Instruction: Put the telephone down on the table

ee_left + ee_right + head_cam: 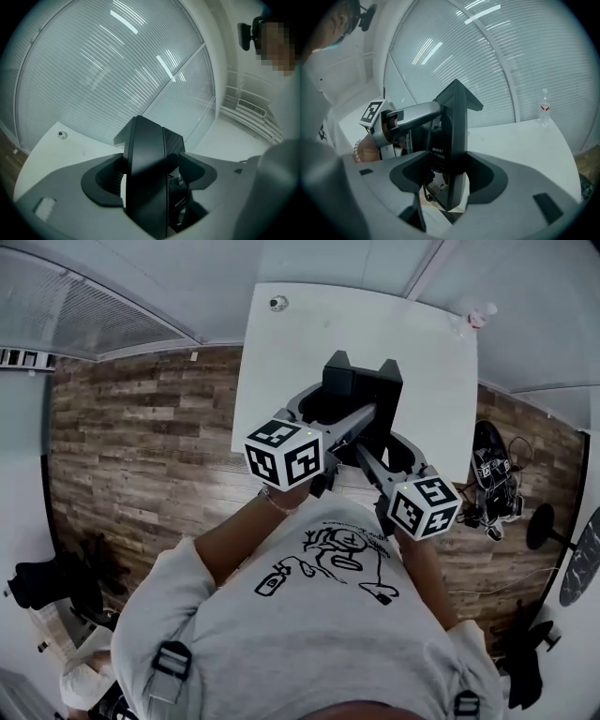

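Two grips on one black telephone (362, 386): left tool (151, 180) and right tool (451, 174) both clamp it tight, over the white worktop (281, 357).

Black telephone (361, 390), white table (431, 352), brown wood-grain plank floor (141, 446)

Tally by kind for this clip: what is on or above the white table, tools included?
Telephone: 1
Tools: 2, left tool and right tool, both gripping it
Bottle: 1
Small round object: 1
Total: 5
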A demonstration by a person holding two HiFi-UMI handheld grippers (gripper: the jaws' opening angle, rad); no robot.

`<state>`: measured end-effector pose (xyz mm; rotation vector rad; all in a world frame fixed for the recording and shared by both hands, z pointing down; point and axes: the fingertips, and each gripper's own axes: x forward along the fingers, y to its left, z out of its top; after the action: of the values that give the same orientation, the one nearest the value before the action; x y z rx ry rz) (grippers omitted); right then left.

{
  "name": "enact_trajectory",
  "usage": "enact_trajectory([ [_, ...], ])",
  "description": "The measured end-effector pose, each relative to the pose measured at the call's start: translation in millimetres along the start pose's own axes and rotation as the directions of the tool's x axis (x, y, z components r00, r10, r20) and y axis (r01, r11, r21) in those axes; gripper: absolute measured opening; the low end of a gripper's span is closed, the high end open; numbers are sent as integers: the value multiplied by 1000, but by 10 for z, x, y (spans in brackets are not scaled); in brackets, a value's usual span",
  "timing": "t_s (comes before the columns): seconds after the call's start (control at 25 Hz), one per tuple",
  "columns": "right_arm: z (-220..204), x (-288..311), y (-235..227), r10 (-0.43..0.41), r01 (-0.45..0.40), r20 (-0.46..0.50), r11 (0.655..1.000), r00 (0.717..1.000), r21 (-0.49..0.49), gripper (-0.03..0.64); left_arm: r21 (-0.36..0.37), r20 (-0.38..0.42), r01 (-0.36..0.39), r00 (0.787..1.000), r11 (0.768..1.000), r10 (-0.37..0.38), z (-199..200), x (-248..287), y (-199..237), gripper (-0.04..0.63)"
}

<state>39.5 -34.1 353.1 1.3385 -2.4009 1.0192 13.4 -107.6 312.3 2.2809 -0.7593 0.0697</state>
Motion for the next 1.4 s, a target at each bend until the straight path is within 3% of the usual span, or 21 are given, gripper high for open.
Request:
enact_trajectory([
  [0.32,266,433,-160,43,-43,-37,999,998,-11,224,-31,21,-51,998,998,51,278,189,417,354],
  [0.6,324,404,-393,69,-69,-66,998,995,3,224,-52,14,-85,996,995,86,264,420,410,354],
  [0.92,248,315,-732,76,-75,-92,997,993,22,224,-82,-2,-97,995,992,98,75,733,382,354],
  [1.4,-212,691,-1151,60,-47,-126,993,990,104,222,-121,-99,-101,991,987,89,-428,1090,885,354],
])
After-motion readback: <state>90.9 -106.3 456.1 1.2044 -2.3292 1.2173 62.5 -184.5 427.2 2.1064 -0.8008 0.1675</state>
